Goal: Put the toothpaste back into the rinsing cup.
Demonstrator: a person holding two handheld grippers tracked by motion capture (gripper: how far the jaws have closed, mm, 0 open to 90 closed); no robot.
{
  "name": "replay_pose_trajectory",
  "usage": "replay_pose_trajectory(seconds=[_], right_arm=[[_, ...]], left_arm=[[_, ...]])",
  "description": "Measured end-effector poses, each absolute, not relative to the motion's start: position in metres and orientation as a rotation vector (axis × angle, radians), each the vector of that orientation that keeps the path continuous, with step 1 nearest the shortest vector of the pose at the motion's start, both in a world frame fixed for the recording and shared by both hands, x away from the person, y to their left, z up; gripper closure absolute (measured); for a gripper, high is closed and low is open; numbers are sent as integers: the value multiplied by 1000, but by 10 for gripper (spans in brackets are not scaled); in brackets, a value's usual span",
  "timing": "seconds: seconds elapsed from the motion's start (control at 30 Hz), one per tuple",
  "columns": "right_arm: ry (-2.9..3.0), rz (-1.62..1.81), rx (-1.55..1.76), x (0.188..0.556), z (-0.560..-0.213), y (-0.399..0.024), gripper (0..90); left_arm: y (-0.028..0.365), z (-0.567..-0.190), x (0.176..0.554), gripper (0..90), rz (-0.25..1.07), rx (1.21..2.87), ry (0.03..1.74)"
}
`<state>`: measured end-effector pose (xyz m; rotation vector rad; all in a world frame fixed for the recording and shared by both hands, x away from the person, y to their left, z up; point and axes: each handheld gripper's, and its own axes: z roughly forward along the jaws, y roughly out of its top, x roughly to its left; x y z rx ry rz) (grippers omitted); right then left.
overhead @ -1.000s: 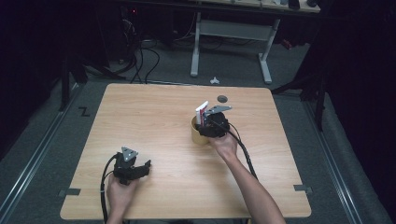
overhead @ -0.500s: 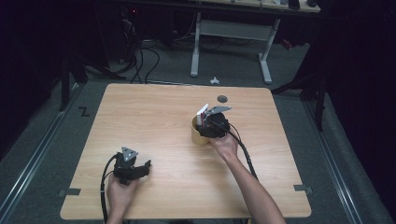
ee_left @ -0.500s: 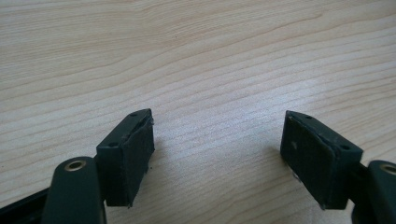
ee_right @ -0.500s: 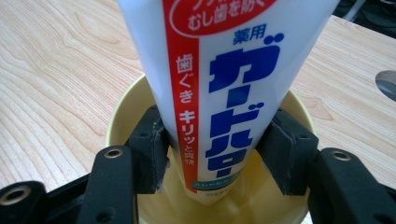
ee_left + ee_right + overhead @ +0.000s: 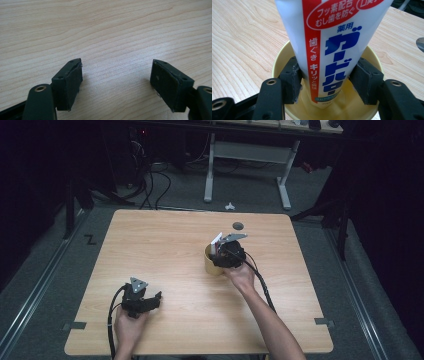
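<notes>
**Nearly Done: Set Down Into the Cup, Not Yet Let Go**

Stood the toothpaste tube [image 5: 332, 37] upright in the yellow cup [image 5: 278, 62], lower end down inside the rim, printed body rising well above it. Held the right gripper [image 5: 327, 61] around it at rim height, one pad on each side, both apparently touching the tube's flanks. Had just been opening those jaws with the tube between them, so judged a slackening hold rather than a firm squeeze. Could not make out whether the tube's end had reached the cup's floor.

From the high view, found the yellow cup [image 5: 210, 262] a little right of the middle of the wooden table [image 5: 165, 235], with the tube's white top [image 5: 216, 240] poking up beside the right gripper [image 5: 230, 252]. Parked the left gripper [image 5: 142, 299] near the table's front left, well apart from the cup. In the left gripper view [image 5: 116, 65], hung low over bare wood with jaws spread wide and nothing between them.

Reckoned the main work done: tube brought to the cup and set in. Left to do, by this reading:
- open the right jaws clear of the tube
- lift away without dragging the tube or tipping the cup
- leave the tube resting against the rim
</notes>
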<state>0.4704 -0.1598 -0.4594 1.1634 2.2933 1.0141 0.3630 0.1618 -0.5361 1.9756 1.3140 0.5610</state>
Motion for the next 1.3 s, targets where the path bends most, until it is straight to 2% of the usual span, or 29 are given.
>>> replay_pose_trajectory(seconds=[0.2,0.27,0.67,1.3], right_arm=[[2298,1022,1162,470,-459,-160,428],[2295,1065,1171,470,-456,-162,370],[2295,1060,1150,467,-450,-164,322],[2235,1127,1121,453,-433,-175,292]], left_arm=[[162,-536,363,262,563,1978,1313],[161,-536,363,262,564,1978,1314],[161,-536,363,264,565,1979,1313],[161,-536,363,268,563,1978,1314]])
